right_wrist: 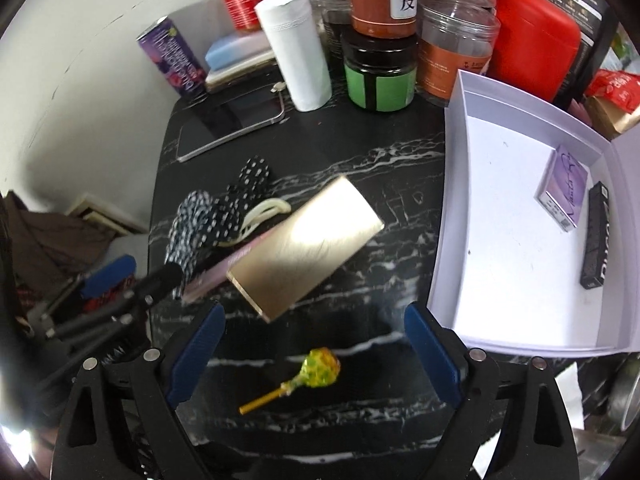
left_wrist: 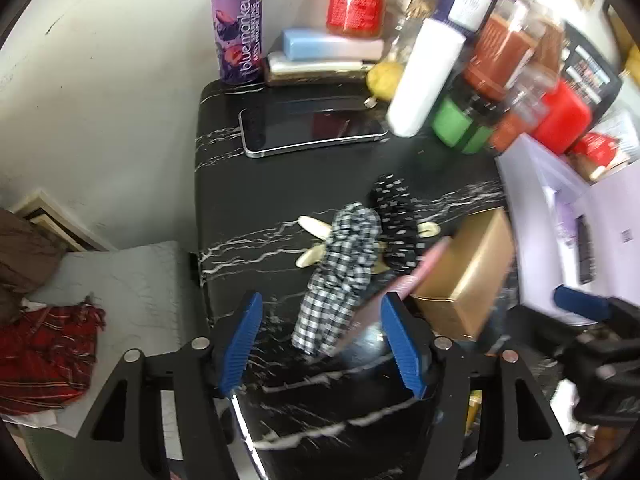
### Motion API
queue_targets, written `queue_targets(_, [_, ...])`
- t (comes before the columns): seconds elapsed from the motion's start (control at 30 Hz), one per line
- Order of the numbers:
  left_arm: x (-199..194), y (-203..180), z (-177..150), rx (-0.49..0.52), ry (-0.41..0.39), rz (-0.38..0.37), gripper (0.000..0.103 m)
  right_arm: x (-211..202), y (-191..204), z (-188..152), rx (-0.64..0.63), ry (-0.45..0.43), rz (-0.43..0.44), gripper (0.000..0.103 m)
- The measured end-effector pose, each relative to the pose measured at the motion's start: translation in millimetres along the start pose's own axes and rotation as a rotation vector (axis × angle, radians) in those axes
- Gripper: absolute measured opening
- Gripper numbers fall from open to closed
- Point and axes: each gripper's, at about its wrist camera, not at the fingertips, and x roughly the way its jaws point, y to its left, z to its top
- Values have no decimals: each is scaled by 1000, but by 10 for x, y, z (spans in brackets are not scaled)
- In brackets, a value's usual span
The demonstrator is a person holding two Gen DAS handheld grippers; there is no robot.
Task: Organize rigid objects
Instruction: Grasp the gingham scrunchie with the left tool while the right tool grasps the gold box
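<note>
My left gripper (left_wrist: 322, 344) hangs open low over the black marble table (left_wrist: 280, 184). Between its blue fingers lie the tail of a checked fabric hair tie (left_wrist: 340, 272) and the near end of a slim pink box (left_wrist: 404, 276), which is close to the right finger. A polka-dot hair tie (left_wrist: 396, 220) lies beside the checked one. The pink box (right_wrist: 224, 268) rests against a gold box (right_wrist: 304, 248). My right gripper (right_wrist: 314, 360) stands wide open over a green-yellow lollipop (right_wrist: 320, 370), with neither pad touching it.
An open white box (right_wrist: 500, 220) at the right holds a small purple box (right_wrist: 564, 188) and a long black box (right_wrist: 596, 236). At the back stand a phone (left_wrist: 312, 124), a purple can (left_wrist: 238, 28), a white bottle (left_wrist: 424, 76), a green jar (right_wrist: 378, 76) and several other jars.
</note>
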Motion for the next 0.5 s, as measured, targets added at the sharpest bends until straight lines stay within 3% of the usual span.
queue_targets(0.1, [128,2,14,-1,23,-25,55,63,-11,69,25,-1,-1,93])
queue_targets(0.27, [253,13,26,5,30,-11,30,157,-17,142,29,5,-30,93])
queue_targets(0.5, [301,27,25,43,53,-56,22,260,-78,254,50,21,-8,93])
